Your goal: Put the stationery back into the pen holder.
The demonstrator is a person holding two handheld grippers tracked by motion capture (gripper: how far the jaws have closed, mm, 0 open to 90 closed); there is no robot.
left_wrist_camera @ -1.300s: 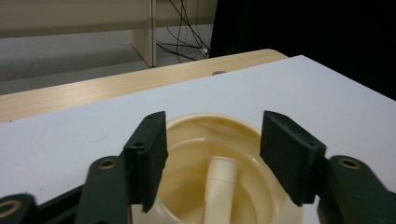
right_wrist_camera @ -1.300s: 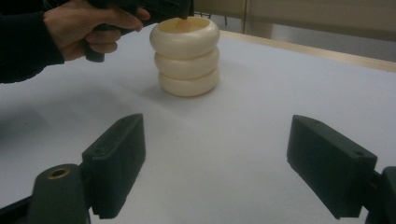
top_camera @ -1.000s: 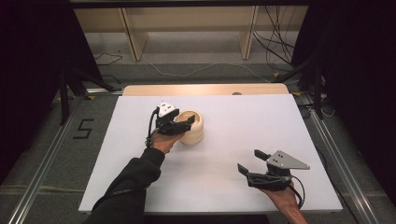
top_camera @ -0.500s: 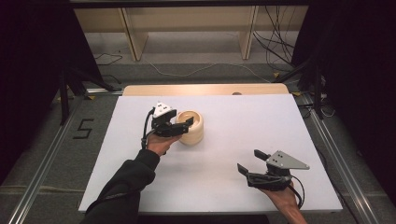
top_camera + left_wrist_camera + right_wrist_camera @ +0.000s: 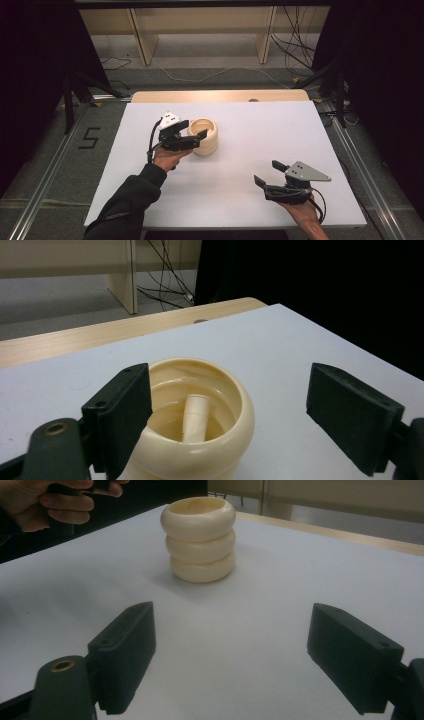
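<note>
Nearest me, the right gripper (image 5: 272,180) rests low over the near right part of the white table (image 5: 260,125), cradled in my right hand (image 5: 307,217). Its jaws are spread wide with nothing between them. I judge it is parked there to stay out of the way while the other side works, and it points toward the middle of the table, so I can watch from a second angle.

Farther off, left of centre, the left gripper (image 5: 192,140) sits at the cream ringed stack (image 5: 205,136), gripped from below by my left hand (image 5: 167,157). Its jaws are also wide apart and have hold of nothing: in the left gripper view one jaw lies just beside the stack's rim and the other stands well clear over bare table. My guess is that I am lining up to take the stack by its side or rim, or have just let it go; I cannot tell which.

The left gripper view looks down into the stack (image 5: 192,425) and shows it is hollow, with a short pale tube (image 5: 196,417) leaning inside. The right gripper view instead gives the outside (image 5: 200,537): three rounded rings stacked upright on the table. From above, the high view places the stack well apart from the right gripper, with wooden shelving legs (image 5: 142,40) beyond the far edge.
</note>
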